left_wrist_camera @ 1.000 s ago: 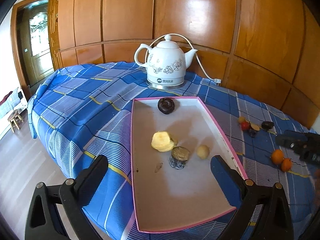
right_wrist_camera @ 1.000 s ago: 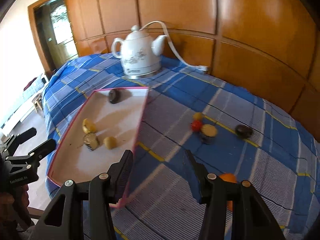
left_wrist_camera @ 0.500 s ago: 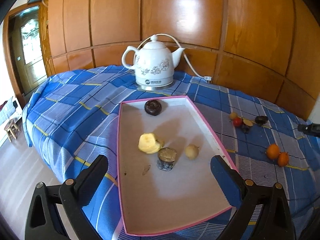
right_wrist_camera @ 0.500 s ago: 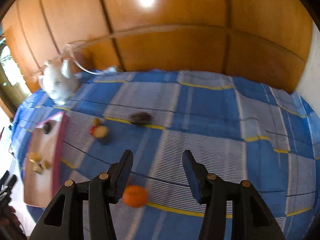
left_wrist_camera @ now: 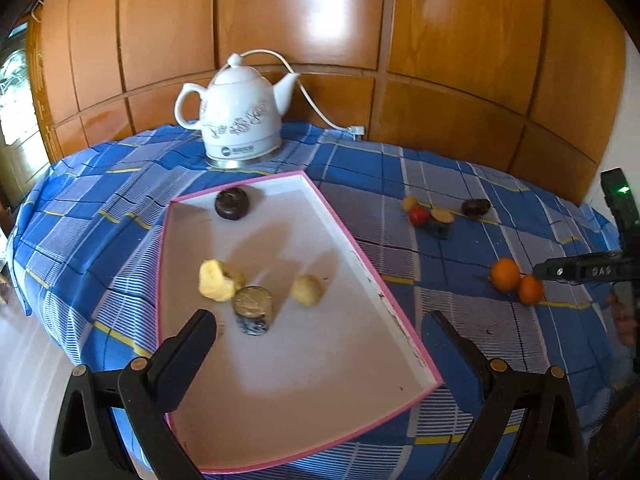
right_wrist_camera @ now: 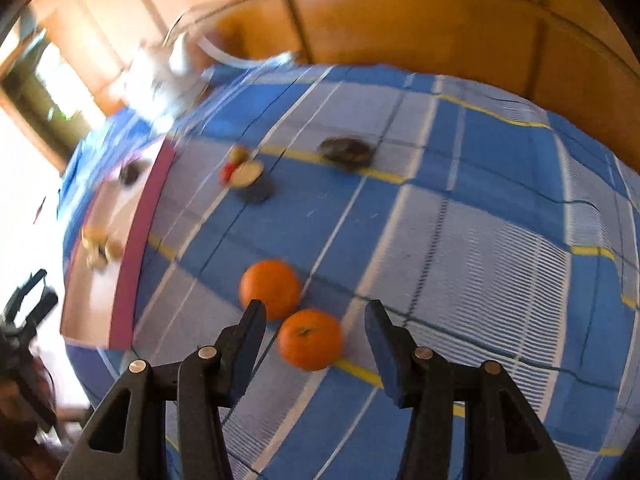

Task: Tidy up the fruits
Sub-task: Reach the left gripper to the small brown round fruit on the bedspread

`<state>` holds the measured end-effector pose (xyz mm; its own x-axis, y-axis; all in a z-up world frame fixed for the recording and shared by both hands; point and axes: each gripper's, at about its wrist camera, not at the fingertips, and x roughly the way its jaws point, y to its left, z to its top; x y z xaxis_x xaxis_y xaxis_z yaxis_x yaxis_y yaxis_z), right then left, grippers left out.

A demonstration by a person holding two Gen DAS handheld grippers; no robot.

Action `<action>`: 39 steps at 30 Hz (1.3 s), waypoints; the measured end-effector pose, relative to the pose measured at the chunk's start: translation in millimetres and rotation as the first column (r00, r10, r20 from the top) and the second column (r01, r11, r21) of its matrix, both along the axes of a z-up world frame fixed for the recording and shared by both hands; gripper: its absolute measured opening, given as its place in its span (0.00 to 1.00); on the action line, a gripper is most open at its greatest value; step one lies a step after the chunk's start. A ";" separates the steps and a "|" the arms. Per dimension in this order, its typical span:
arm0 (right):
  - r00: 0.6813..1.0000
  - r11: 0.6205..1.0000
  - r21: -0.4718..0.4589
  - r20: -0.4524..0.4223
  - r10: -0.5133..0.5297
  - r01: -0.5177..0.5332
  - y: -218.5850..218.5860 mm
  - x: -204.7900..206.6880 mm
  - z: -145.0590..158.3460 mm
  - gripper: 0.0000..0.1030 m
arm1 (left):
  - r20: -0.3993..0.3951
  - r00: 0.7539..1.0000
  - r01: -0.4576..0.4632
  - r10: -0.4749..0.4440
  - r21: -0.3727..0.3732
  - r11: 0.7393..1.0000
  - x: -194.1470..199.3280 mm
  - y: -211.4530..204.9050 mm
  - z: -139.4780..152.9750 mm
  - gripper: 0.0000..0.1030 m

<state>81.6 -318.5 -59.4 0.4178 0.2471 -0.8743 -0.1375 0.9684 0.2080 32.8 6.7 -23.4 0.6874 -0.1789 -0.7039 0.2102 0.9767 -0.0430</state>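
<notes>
Two oranges touching on the blue checked table: near orange (right_wrist_camera: 311, 339) between the wide-open jaws of the right gripper (right_wrist_camera: 316, 330), far orange (right_wrist_camera: 270, 289) at its 10 o'clock. Left gripper (left_wrist_camera: 318, 338) over the pink-rimmed tray (left_wrist_camera: 400, 322), jaws wide, empty.

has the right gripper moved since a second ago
Yes. The right gripper has swung away from the pink-rimmed tray, which sat just ahead of it, and now hangs open over the near orange on the blue cloth.
</notes>
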 end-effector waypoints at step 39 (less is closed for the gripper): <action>0.991 0.992 0.033 0.062 -0.121 0.119 -20.7 3.4 22.1 0.61 | -0.429 0.886 0.118 -0.178 -0.163 0.980 236.1 -141.3 -48.5 0.45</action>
